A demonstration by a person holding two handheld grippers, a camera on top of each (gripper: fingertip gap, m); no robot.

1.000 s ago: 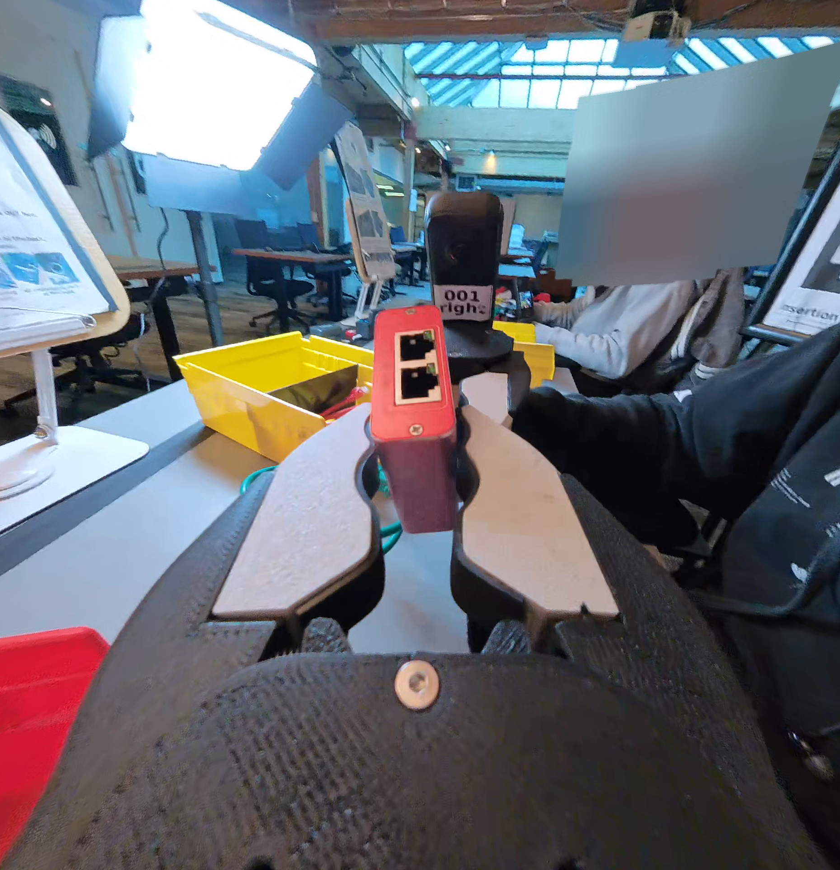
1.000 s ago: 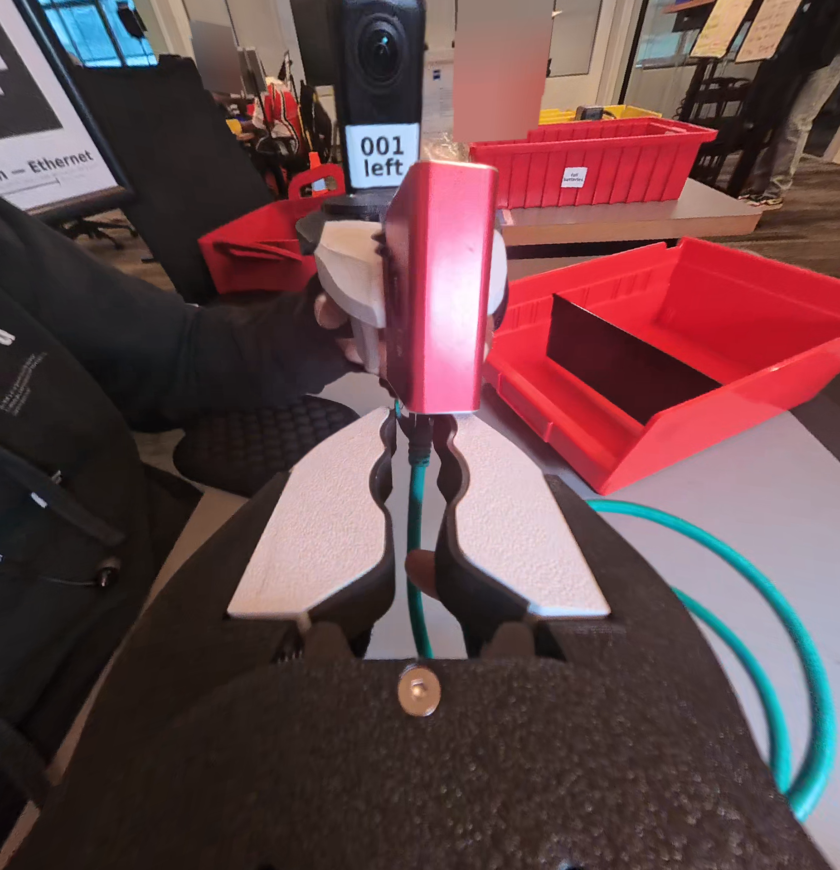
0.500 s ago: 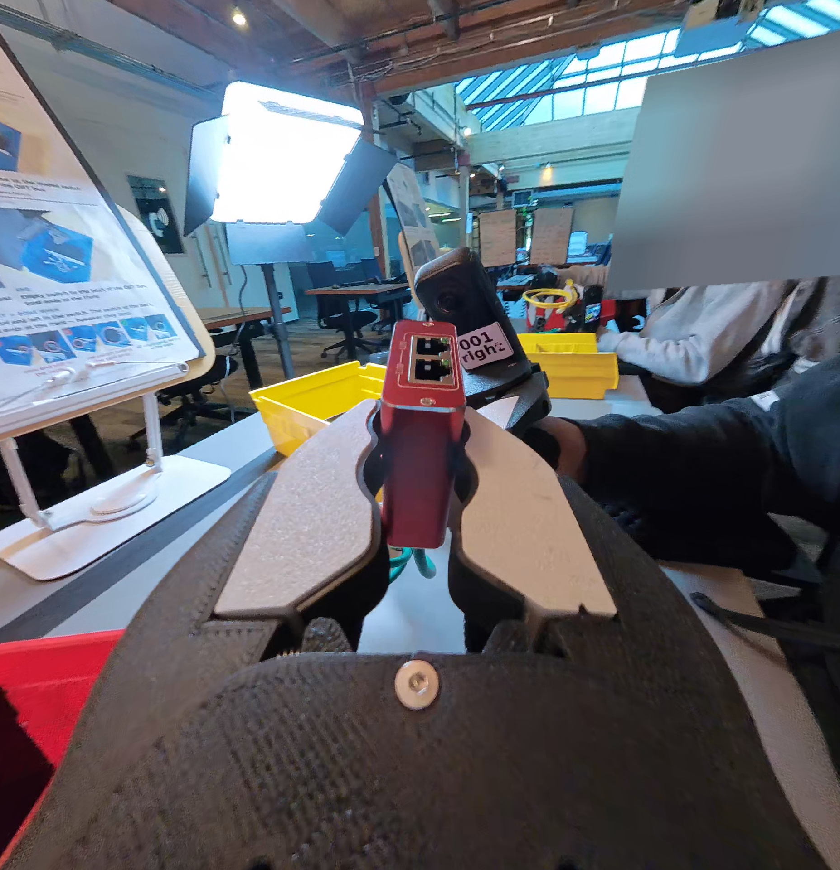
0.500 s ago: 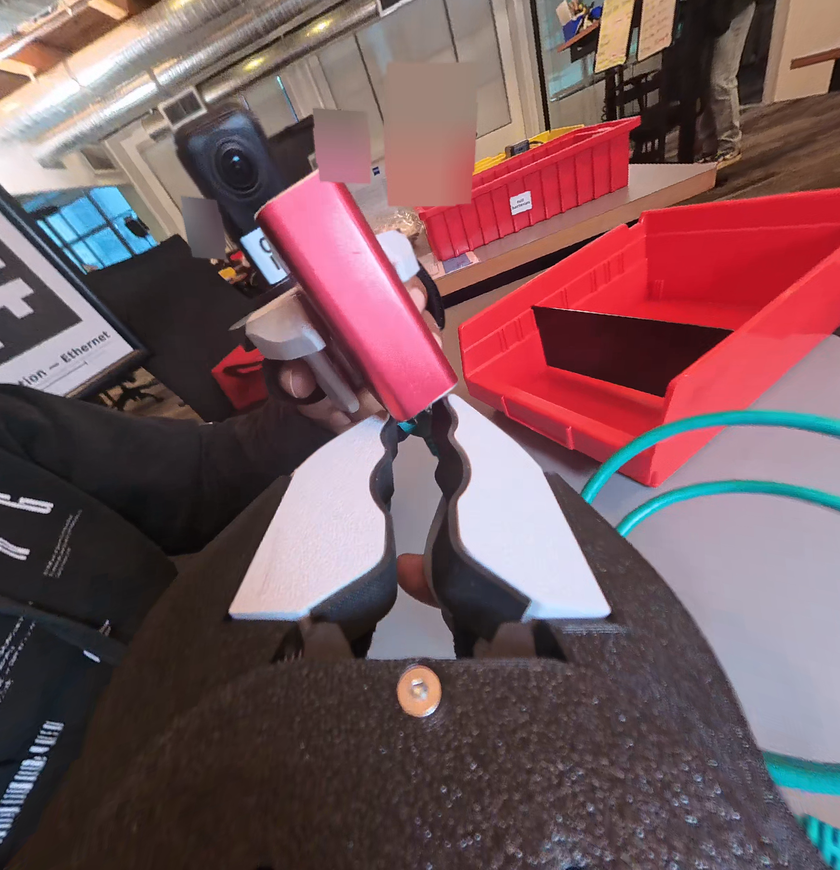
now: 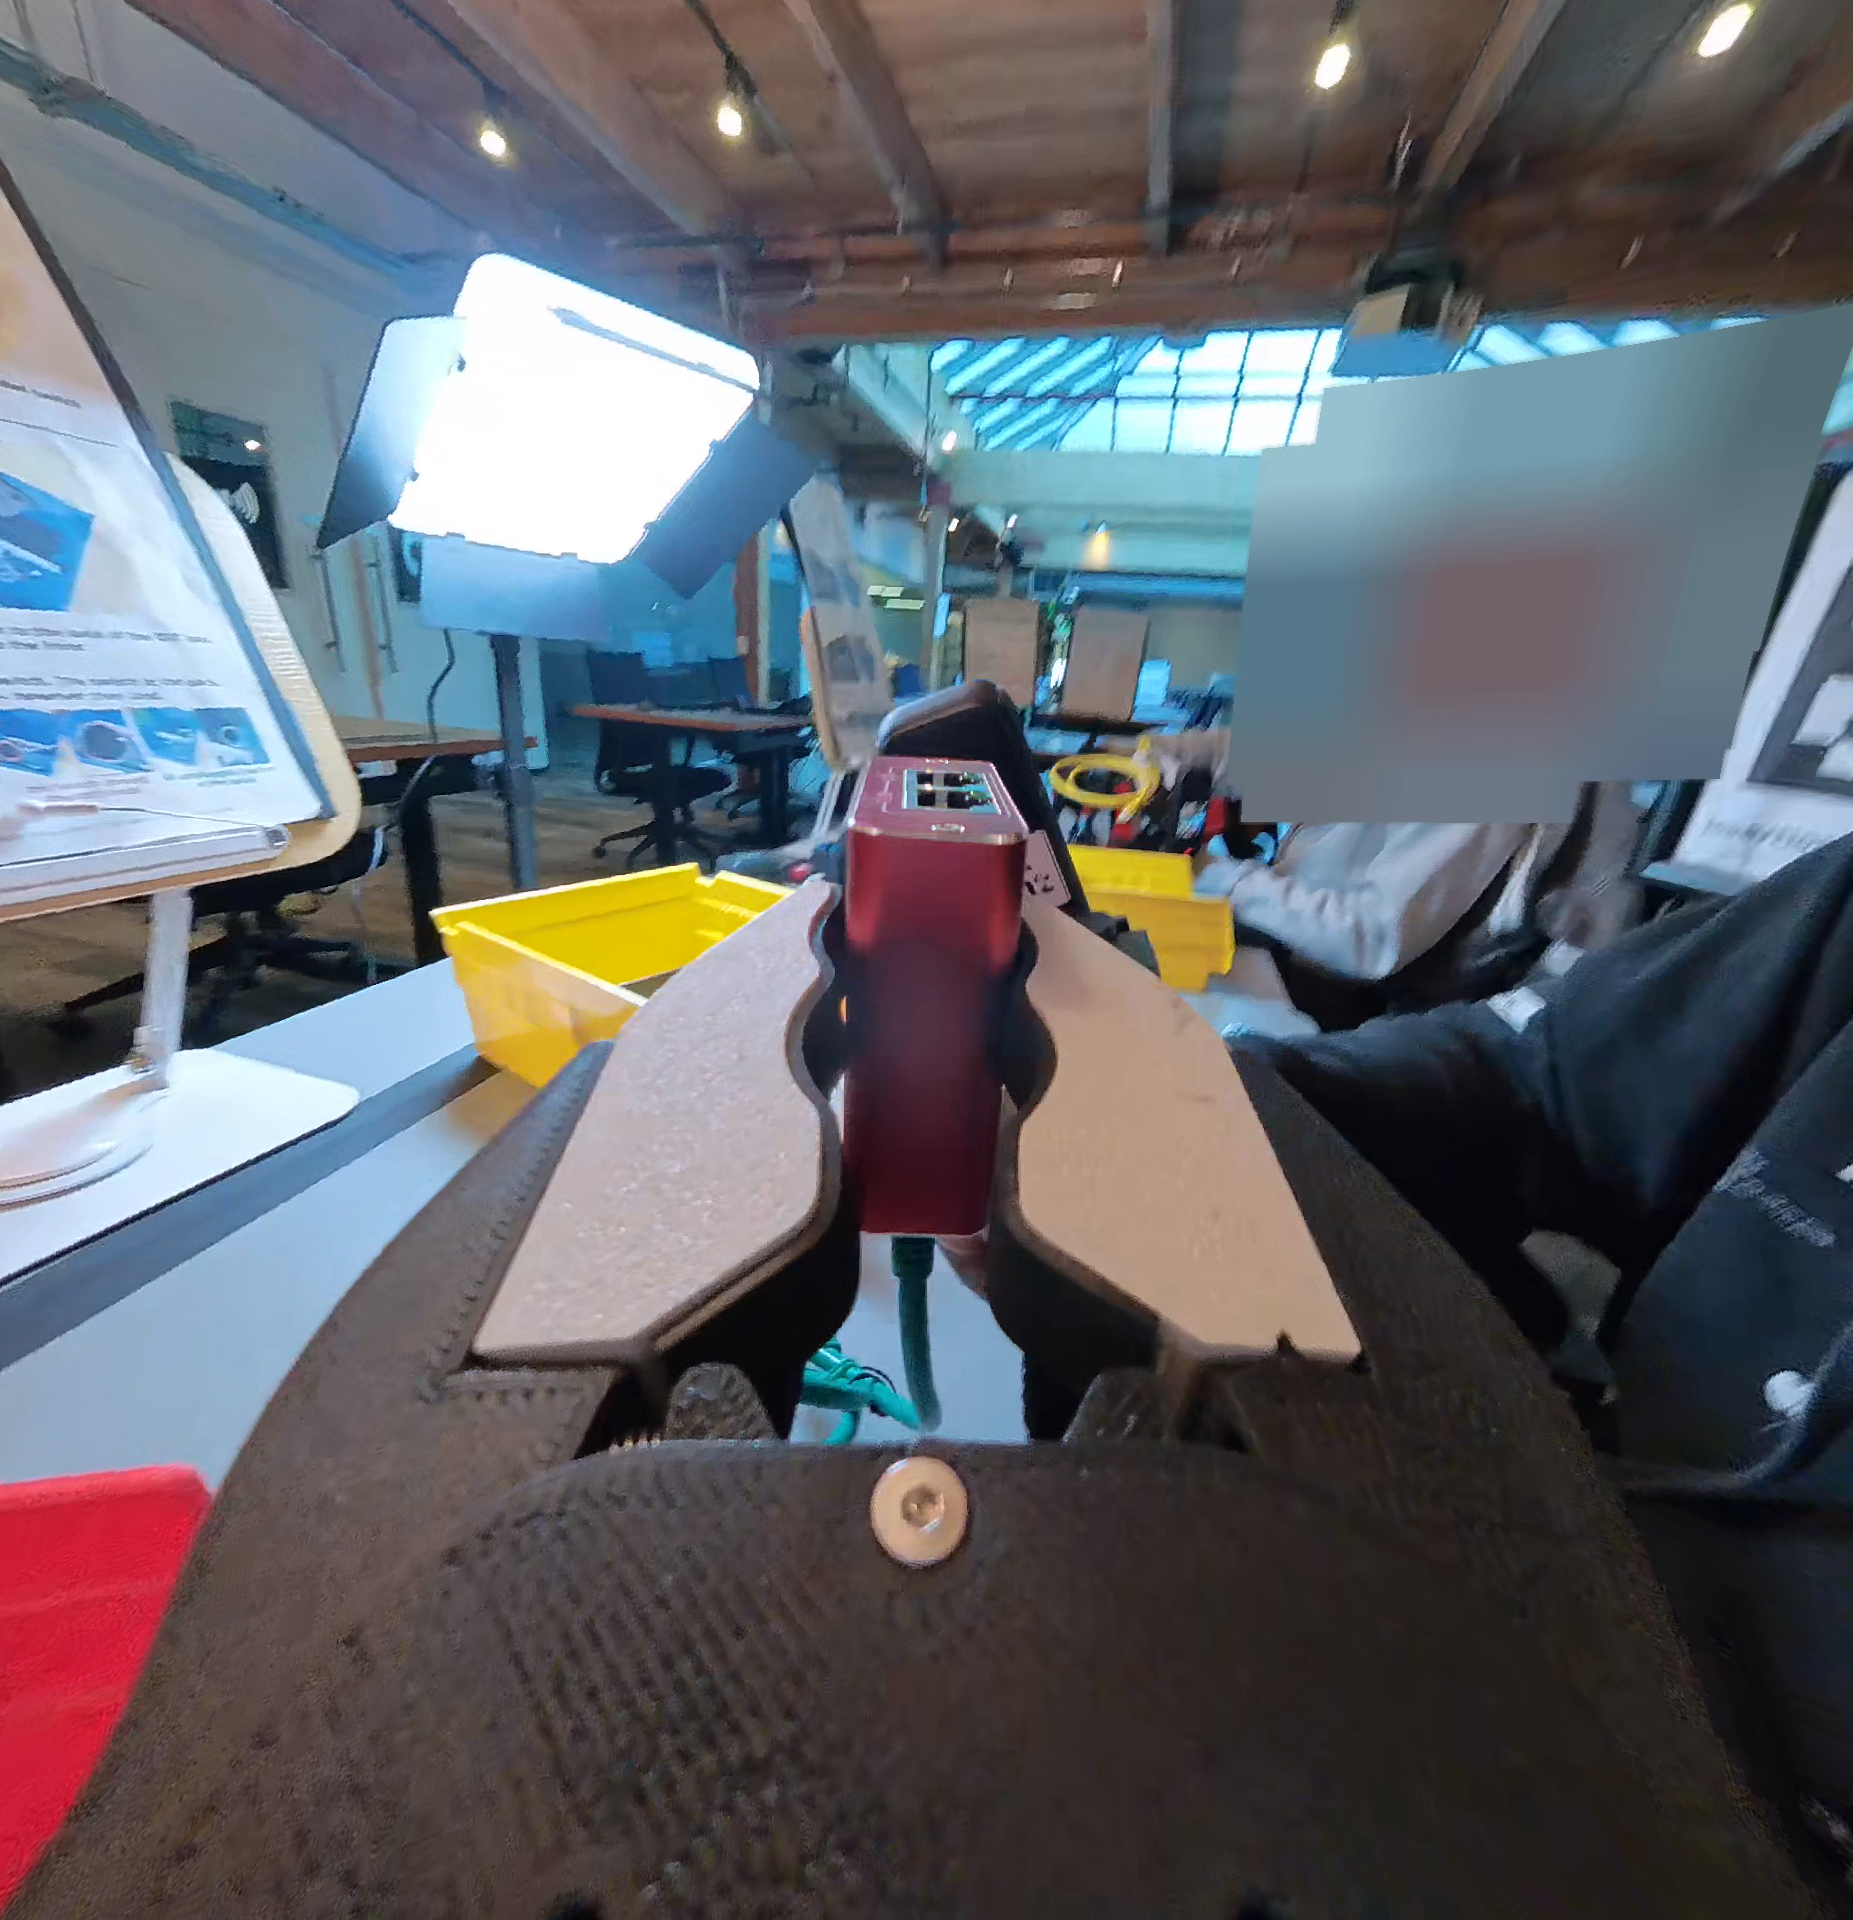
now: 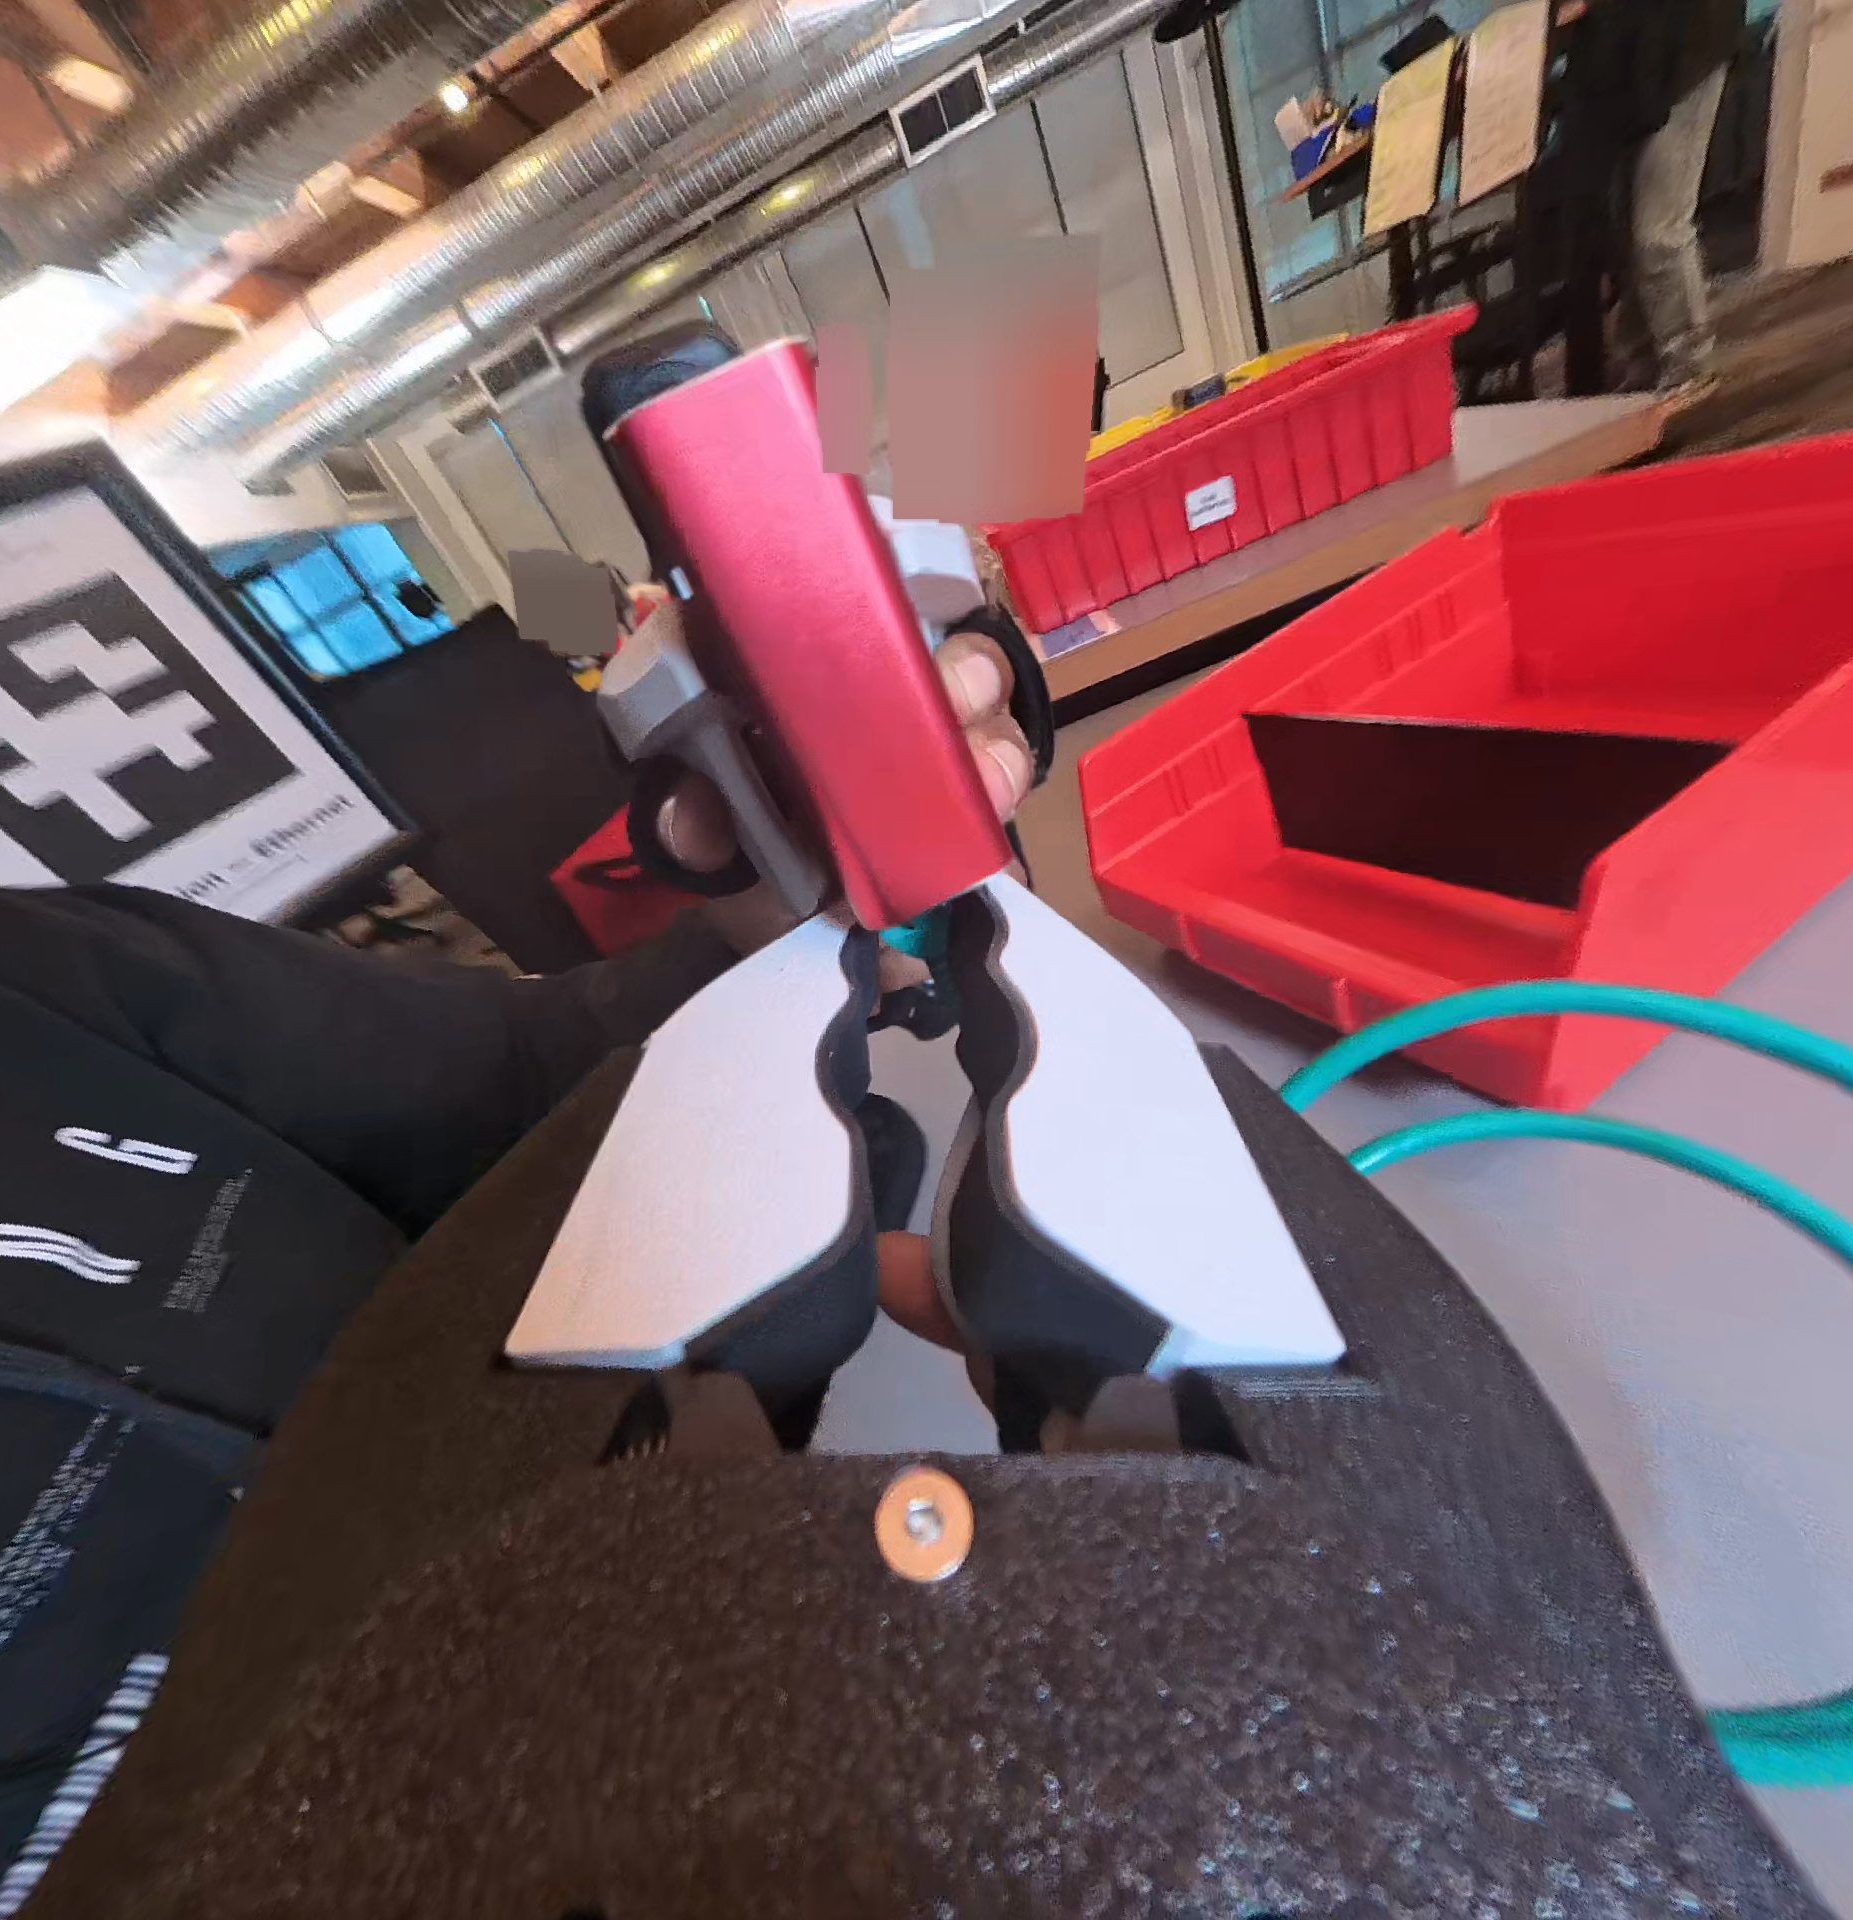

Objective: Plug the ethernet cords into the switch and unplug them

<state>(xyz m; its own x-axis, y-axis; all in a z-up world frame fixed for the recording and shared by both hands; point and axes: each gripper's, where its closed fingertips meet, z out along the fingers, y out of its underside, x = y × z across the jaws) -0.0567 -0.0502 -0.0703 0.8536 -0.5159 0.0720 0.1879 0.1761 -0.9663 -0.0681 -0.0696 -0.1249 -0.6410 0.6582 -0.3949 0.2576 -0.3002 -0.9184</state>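
Red metal catches the eye first: the small switch (image 5: 927,1039) is clamped between the two fingers of the left gripper (image 5: 927,997), held up off the grey tabletop (image 5: 174,1320) with its pair of empty ports at the far end. From its near end a green ethernet cord (image 5: 917,1320) hangs down between the fingers. Seen from the right wrist view, the switch (image 6: 808,644) leans to the left, and the right gripper (image 6: 917,966) is pinched on the teal plug (image 6: 917,930) right at the switch's lower end; whether the plug sits fully in its port I cannot tell. The cord (image 6: 1628,1143) loops away over the tabletop to the right. A red bin (image 6: 1524,831) with a black divider stands beyond that loop. In the left wrist view, a yellow bin (image 5: 589,945) stands behind the left gripper, with a white document stand (image 5: 122,1091) off to its left.
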